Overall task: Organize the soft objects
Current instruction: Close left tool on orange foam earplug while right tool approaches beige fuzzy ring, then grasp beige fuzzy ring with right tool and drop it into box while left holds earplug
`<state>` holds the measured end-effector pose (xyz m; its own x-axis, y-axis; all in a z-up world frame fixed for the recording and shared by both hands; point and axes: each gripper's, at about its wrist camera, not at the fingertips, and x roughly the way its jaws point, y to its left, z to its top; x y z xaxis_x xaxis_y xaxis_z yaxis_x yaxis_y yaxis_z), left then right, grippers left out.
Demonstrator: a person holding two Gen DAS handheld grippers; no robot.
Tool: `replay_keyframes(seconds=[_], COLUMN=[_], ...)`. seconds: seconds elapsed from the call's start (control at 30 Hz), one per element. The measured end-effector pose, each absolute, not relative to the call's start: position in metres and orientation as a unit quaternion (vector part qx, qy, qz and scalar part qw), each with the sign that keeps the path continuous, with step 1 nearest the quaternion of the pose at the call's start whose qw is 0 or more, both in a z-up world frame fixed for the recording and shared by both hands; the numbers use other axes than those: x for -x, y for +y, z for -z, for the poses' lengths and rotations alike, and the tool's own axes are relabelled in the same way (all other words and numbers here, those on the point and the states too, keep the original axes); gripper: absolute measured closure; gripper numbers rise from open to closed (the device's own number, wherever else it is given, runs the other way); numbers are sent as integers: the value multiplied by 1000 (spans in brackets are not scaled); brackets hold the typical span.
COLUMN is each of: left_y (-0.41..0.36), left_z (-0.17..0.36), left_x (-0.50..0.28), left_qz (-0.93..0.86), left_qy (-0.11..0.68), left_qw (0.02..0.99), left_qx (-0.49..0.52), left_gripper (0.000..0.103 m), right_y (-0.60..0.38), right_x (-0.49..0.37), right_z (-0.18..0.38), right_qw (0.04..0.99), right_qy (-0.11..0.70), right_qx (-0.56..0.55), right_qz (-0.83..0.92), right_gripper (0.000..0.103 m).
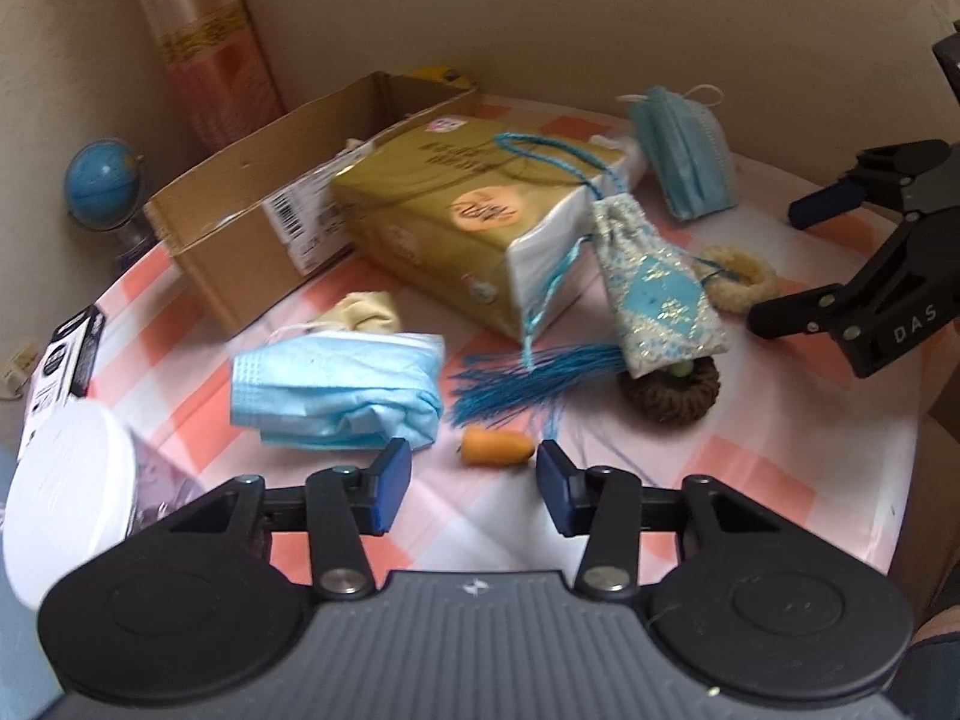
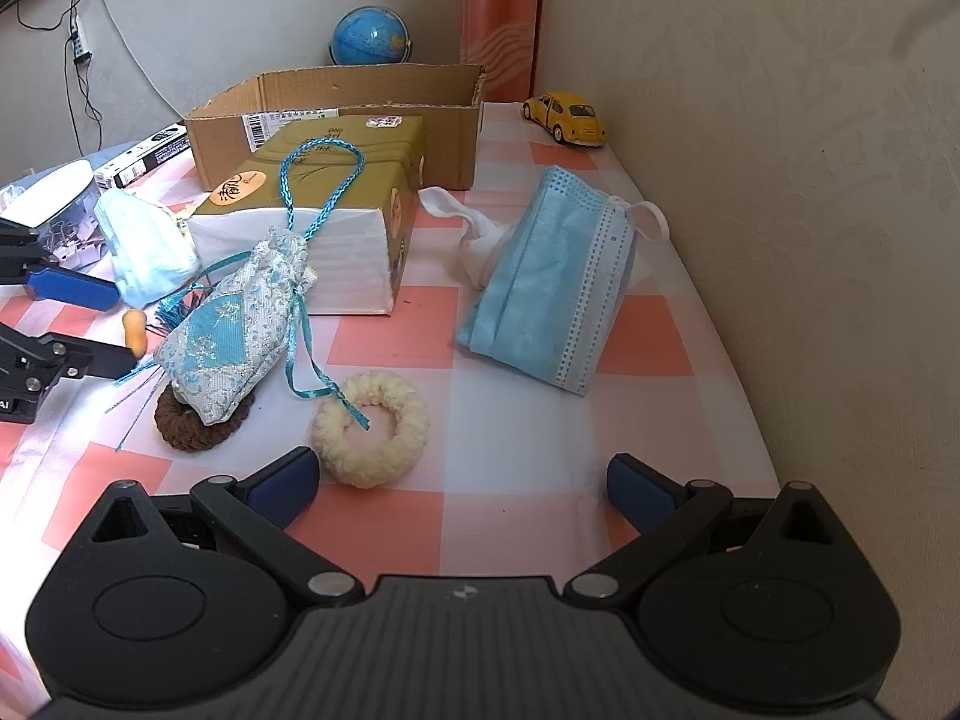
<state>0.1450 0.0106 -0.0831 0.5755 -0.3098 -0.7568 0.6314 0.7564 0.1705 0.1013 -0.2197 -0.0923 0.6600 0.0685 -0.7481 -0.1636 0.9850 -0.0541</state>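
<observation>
Left gripper [image 1: 474, 483]: fingers [image 1: 393, 480] partly open, nothing between the pads. A small orange soft piece [image 1: 498, 447] lies on the tabletop [image 1: 750, 480] just ahead of the gap; whether the pads touch it, cannot tell, but they don't look closed on it.

Right gripper [image 2: 462, 489]: fingers spread wide, empty, hovering over the checked cloth with the cream scrunchie [image 2: 371, 435] just beside its left finger.

Soft stuff is scattered:
- crumpled blue face mask [image 1: 336, 387], near the left gripper's left finger
- second blue face mask [image 2: 549, 285] toward the wall side, partly on a white cloth [image 2: 474, 240]
- brocade drawstring pouch [image 2: 231, 330] leaning against the tissue pack [image 2: 324, 210], its bottom resting on the brown scrunchie [image 2: 201, 417], cord looped up over the pack
- blue tassel [image 1: 510, 378] beside the pouch

Open cardboard box [image 2: 336, 114] behind the tissue pack is probably the destination.

Handling, my read: all of it is light and limp, no breakage risk. Masks will fold and drape, so pinch the bunched pleats mid-body, not an ear loop. Pouch: grab the gathered neck, expect cord and tassel to trail and snag the scrunchie under it. Scrunchies: pinch across one side of the ring. The orange piece is small and rounded and may squirt out; close slowly across its short axis.
</observation>
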Motion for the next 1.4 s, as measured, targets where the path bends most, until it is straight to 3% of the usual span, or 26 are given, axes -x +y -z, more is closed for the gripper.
replay_keyframes(seconds=[0.3,0.43,0.9,0.97,1.03,1.3,1.4], left_y=[6,8,25,26,27,26,26], left_z=[84,84,77,77,78,76,74], left_x=[-143,-143,-124,-123,-123,-123,-123], left_qz=[285,293,255,251,249,252,254], left_qy=[368,373,392,396,398,404,406], left_qw=[860,859,874,873,873,871,870], left_qx=[-207,-195,-135,-132,-129,-120,-117], left_gripper=[68,79,79,79,79,79,79], right_y=[-219,-218,-211,-206,-202,-194,-197], right_x=[-101,-101,-99,-100,-100,-99,-98], right_z=[93,94,95,94,92,84,82], right_qw=[910,913,916,916,915,910,910], right_qy=[405,398,384,381,378,384,388], right_qx=[59,59,72,79,84,86,83], right_qz=[-66,-67,-87,-98,-112,-127,-121], right_gripper=[0,0,0,3,18,57,60])
